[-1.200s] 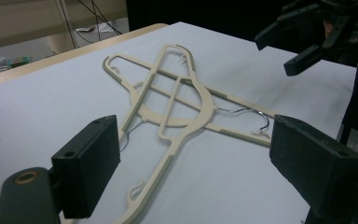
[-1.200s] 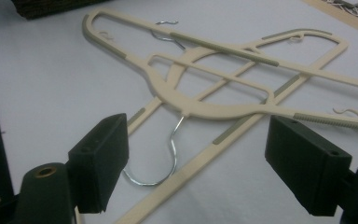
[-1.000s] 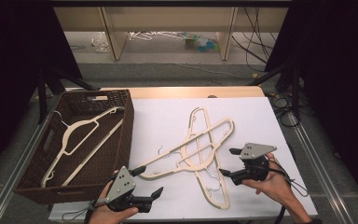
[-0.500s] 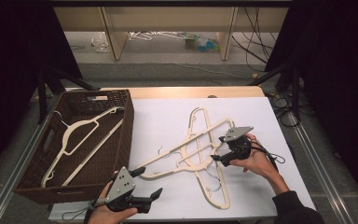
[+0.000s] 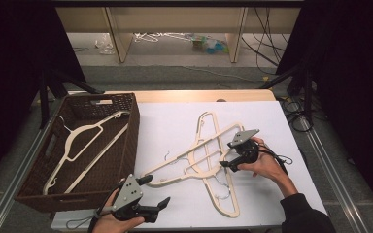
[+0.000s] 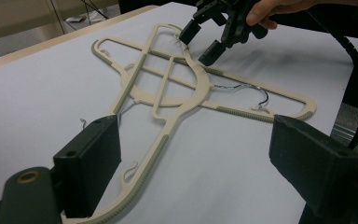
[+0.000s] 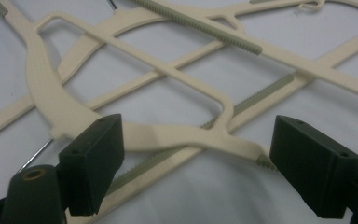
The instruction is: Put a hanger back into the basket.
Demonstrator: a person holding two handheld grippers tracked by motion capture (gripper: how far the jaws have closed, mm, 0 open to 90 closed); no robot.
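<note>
While the right claw (image 5: pixel 227 164) is held low over the crossed hangers (image 5: pixel 205 162) in the middle of the bench (image 5: pixel 272 121), its jaws are spread wide and nothing is gripped between them. In the right gripper view the two black jaws are seen on either side of a cream hanger arm, with the hangers (image 7: pixel 177 88) lying flat on the white surface just beyond. In the left gripper view the right claw (image 6: pixel 200 39) is seen tipped down above the far part of the hangers (image 6: pixel 186 88), its jaws apart; whether the plastic is touched cannot be told.

The left claw (image 5: pixel 158 206) is held near the front edge of the bench, just beside the near end of one hanger. Its jaws are also wide open and empty, as is shown in the left gripper view, where the ribbed arm of a hanger runs toward the left jaw.

The pile is made up of cream plastic hangers laid across one another, with thin wire hooks showing among them. To the left of the bench a brown wicker basket (image 5: pixel 128 141) is placed, and another hanger (image 5: pixel 82 141) is lying inside it.
</note>
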